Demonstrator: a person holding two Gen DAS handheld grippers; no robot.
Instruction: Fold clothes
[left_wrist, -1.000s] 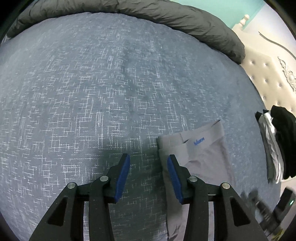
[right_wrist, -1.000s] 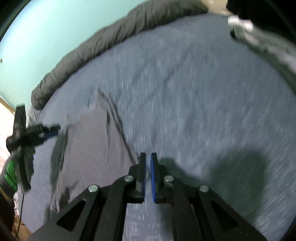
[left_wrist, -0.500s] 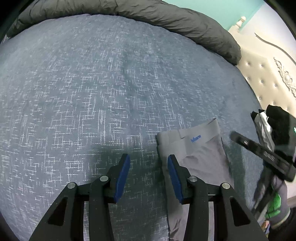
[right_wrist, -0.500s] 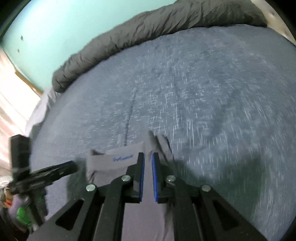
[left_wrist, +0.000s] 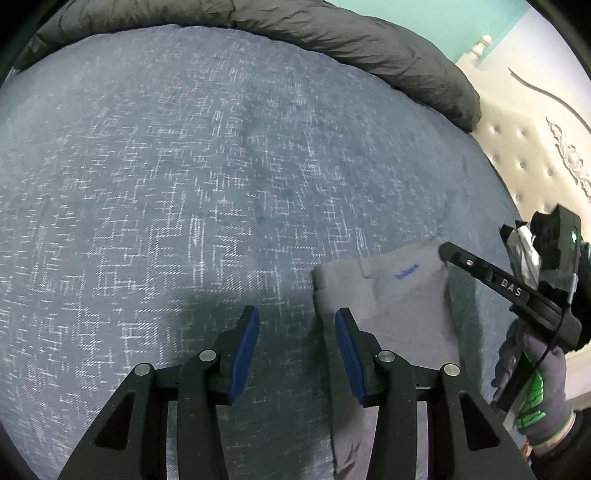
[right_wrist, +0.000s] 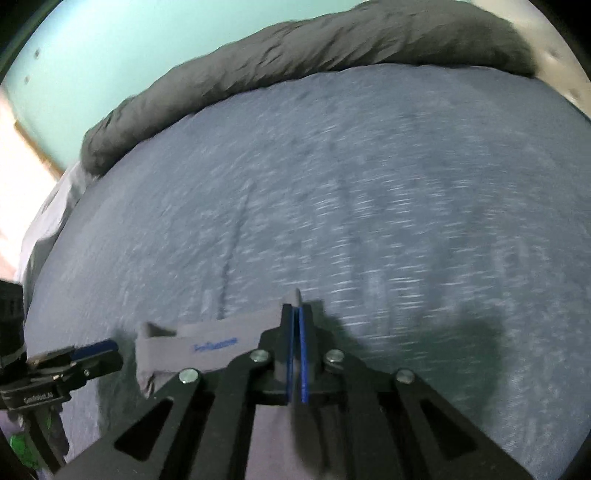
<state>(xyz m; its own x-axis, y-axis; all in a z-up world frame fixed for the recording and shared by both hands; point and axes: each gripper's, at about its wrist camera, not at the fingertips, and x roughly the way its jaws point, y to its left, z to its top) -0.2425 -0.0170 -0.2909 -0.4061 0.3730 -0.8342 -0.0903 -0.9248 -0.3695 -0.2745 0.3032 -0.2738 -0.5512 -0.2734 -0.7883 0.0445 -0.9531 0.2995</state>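
A grey garment (left_wrist: 399, 306) with blue lettering on its waistband lies flat on the blue-grey bedspread (left_wrist: 184, 184). My left gripper (left_wrist: 295, 350) hangs open over the bed at the garment's left edge. Its right pad (left_wrist: 347, 354) is above that edge, with only bedspread between the pads. My right gripper (right_wrist: 296, 314) is closing tight on the waistband's right corner, and a tip of grey fabric (right_wrist: 297, 295) pokes out past the pads. In the left wrist view the right gripper (left_wrist: 445, 251) reaches that corner from the right, held by a gloved hand (left_wrist: 535, 398).
A rolled dark grey duvet (left_wrist: 332, 37) lines the far edge of the bed, also seen as the duvet (right_wrist: 295, 55) in the right wrist view. A cream tufted headboard (left_wrist: 535, 155) stands at the right. Folded dark and grey clothes (left_wrist: 521, 243) lie partly hidden behind the right gripper.
My right gripper swept across the bed to the garment's waistband corner and clamped down on it. The left gripper stayed where it was, still open.
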